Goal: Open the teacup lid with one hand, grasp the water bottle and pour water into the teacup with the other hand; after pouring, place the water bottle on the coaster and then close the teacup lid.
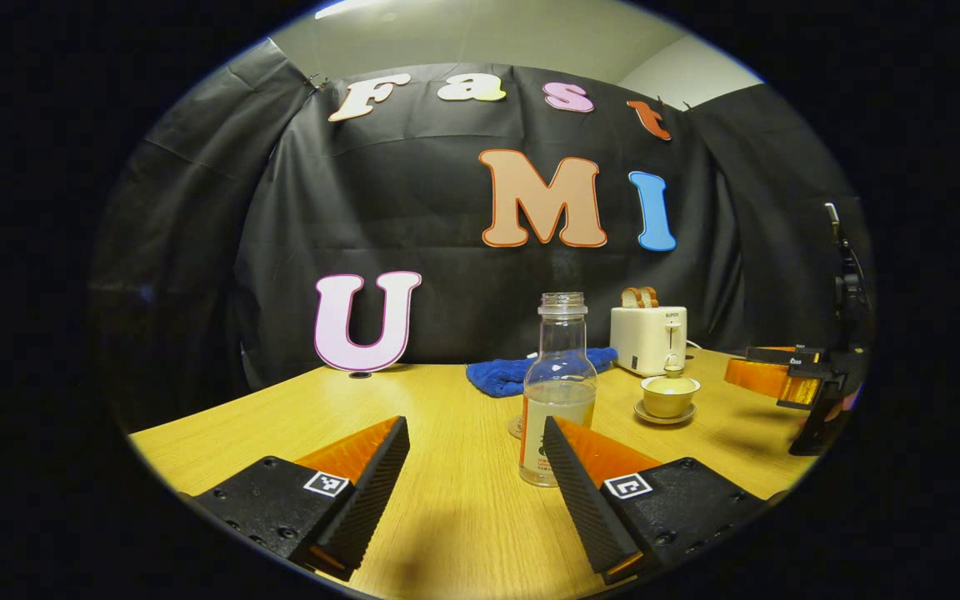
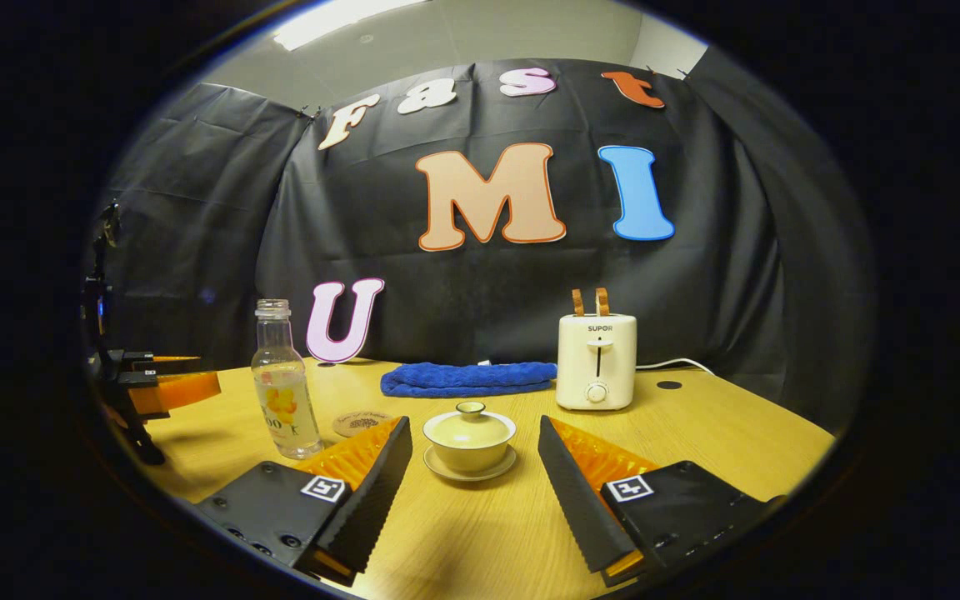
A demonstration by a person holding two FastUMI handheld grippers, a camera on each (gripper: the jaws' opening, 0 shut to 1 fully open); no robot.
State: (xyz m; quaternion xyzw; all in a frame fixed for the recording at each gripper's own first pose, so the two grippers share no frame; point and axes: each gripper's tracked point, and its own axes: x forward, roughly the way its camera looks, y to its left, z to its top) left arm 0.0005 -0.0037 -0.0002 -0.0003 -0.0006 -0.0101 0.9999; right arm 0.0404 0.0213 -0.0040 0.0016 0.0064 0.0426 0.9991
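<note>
A clear water bottle [image 1: 559,392], uncapped and partly filled, stands on the wooden table [image 1: 447,517] just beyond my left gripper [image 1: 475,427], near its right fingertip. That gripper is open and holds nothing. A pale lidded teacup [image 1: 669,393] sits on a saucer to the bottle's right. In the right gripper view the teacup [image 2: 469,437], lid on, stands straight ahead of my open right gripper [image 2: 474,422], untouched between its fingertips. The bottle [image 2: 282,387] stands to the left, with a round coaster [image 2: 361,422] beside it.
A white toaster [image 2: 597,361] with bread slices and a folded blue cloth [image 2: 467,377] lie at the back of the table. The left gripper [image 2: 201,375] shows at the far left, and the right gripper [image 1: 738,368] shows at the far right in the left gripper view.
</note>
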